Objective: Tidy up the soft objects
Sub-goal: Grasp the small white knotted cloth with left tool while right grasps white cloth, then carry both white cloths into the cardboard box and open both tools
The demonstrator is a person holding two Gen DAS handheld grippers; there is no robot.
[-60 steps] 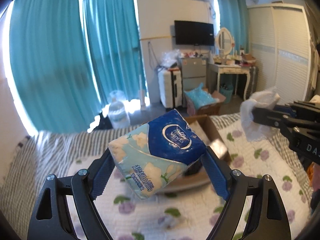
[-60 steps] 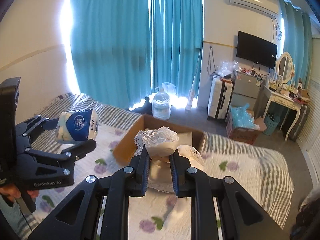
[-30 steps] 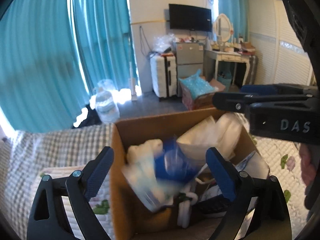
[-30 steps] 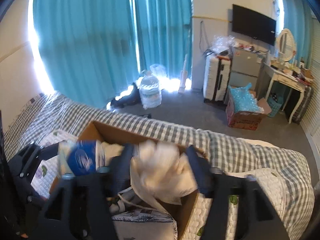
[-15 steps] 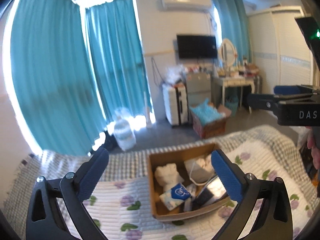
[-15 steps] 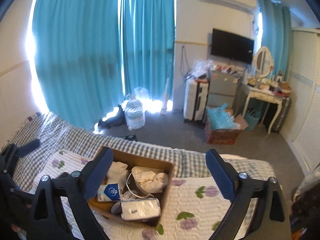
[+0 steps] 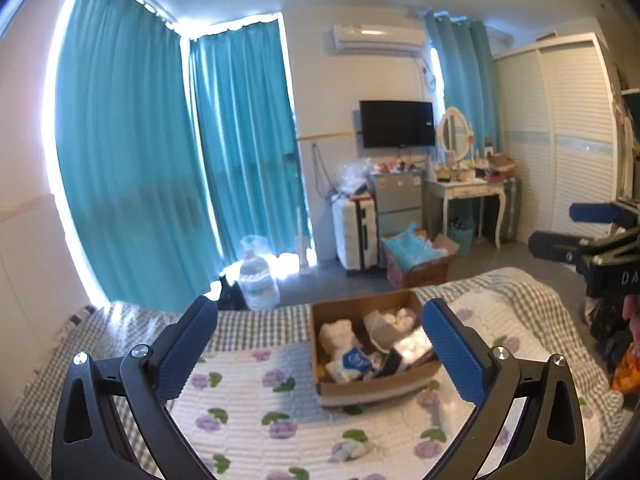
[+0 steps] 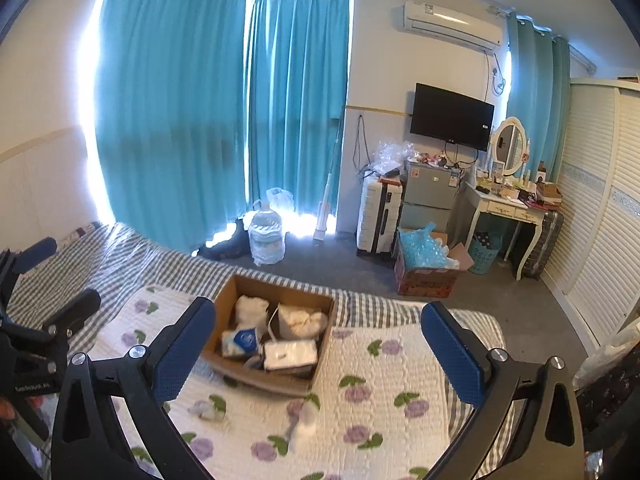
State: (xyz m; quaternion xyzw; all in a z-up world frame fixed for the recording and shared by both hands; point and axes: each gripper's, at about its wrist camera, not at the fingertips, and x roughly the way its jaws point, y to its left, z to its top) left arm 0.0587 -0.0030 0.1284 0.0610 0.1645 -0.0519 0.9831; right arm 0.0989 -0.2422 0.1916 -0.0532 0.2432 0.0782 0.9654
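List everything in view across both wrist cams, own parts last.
cardboard box: 1, brown, on the bed, open top
tissue pack: 1, blue and white, inside the box
white soft items: several, white and cream, inside the box
small soft pieces: 2, pale, on the quilt in front of the box
quilt: 1, white with purple flowers, over the bed
curtains: teal, along the window wall
water jug: 1, clear, on the floor by the curtains
suitcase: 1, white, by the far wall
TV: 1, black, on the wall
dressing table: 1, white, with oval mirror
air conditioner: 1, white, high on the wall
left gripper: black with blue pads, open, empty
right gripper: black with blue pads, jaws opening, empty
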